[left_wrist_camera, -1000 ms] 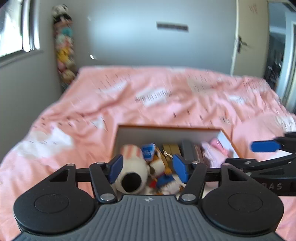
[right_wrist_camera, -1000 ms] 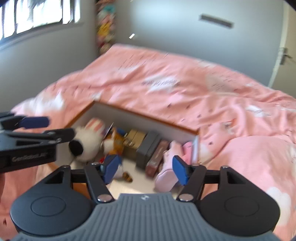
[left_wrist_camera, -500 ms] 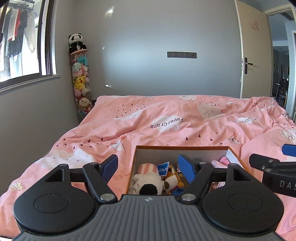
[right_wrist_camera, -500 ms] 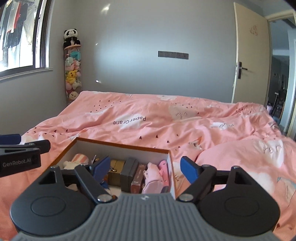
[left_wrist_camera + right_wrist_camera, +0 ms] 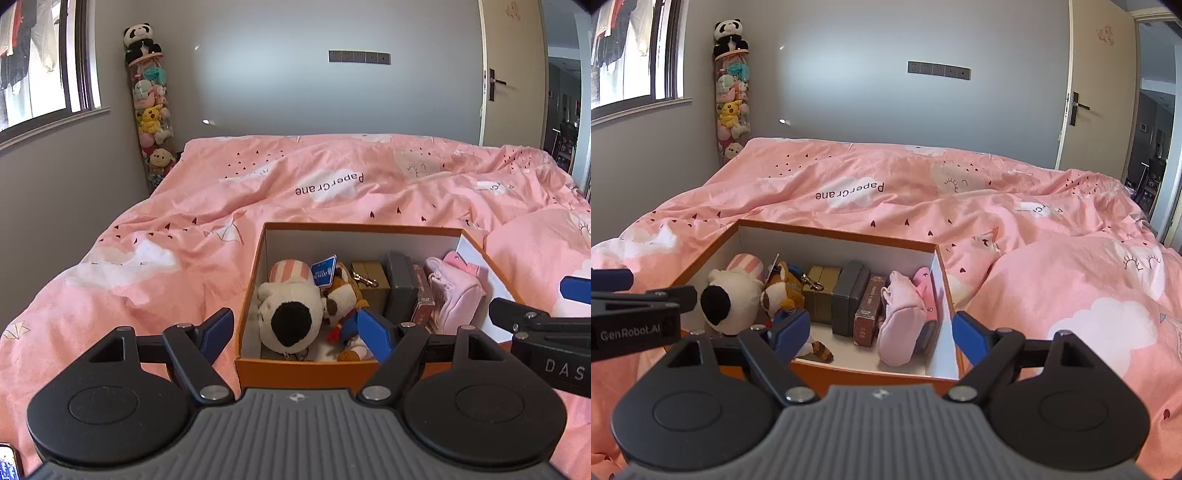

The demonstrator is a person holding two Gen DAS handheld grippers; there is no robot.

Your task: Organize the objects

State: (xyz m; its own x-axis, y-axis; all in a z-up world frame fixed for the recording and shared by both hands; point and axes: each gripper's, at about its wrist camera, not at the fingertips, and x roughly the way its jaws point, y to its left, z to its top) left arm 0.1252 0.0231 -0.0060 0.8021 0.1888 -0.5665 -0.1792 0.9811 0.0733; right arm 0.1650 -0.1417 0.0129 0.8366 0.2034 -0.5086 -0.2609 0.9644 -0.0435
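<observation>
Pink bedspread bears an orange box (toys inside); both grippers gape wide, empty.

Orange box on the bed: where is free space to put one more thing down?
Inside the orange box, only a bare strip of floor by the near wall is free, in front of the grey case. The toys and pink pouch crowd the rest. The pink blanket left of the box is bare.

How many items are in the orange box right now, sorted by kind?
In the orange box:
Plush toys: 2 (white plush, brown plush)
Small boxes: 3 (gold box, grey case, dark red box)
Pink soft items: 2 (pink pouch, pink item)
Total: 7
</observation>
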